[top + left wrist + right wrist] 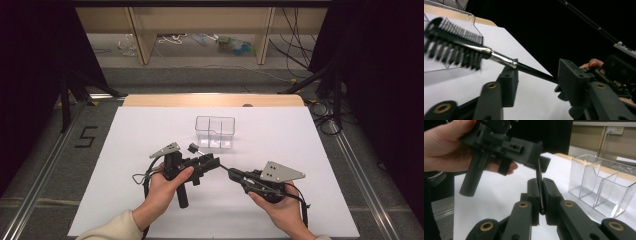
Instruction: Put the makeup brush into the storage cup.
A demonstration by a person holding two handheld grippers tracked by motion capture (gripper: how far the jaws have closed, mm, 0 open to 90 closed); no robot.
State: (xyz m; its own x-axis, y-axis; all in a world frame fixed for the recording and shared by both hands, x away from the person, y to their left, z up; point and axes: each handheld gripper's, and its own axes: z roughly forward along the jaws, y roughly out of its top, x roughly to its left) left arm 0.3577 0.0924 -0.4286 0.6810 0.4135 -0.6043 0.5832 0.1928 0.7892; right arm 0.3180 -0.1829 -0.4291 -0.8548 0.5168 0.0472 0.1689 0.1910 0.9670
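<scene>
A small black brush with a comb edge (454,50) has a thin black handle (539,173) and a silver collar. My right gripper (540,185) is shut on the handle's end and holds the brush up, slanting toward the clear box. The brush head (192,148) hangs just in front of that box. My left gripper (540,80) has its jaws on either side of the handle. They stand apart, and the handle crosses the gap at a slant without being pinched. Above the white sheet, the left gripper (212,161) and the right gripper (231,173) meet tip to tip.
A clear plastic box (215,132) with dividers stands on the white sheet (280,145) behind the grippers, open side up. The sheet covers a wooden table (150,100). Dark stands and cables flank the table, with shelves and clutter beyond.
</scene>
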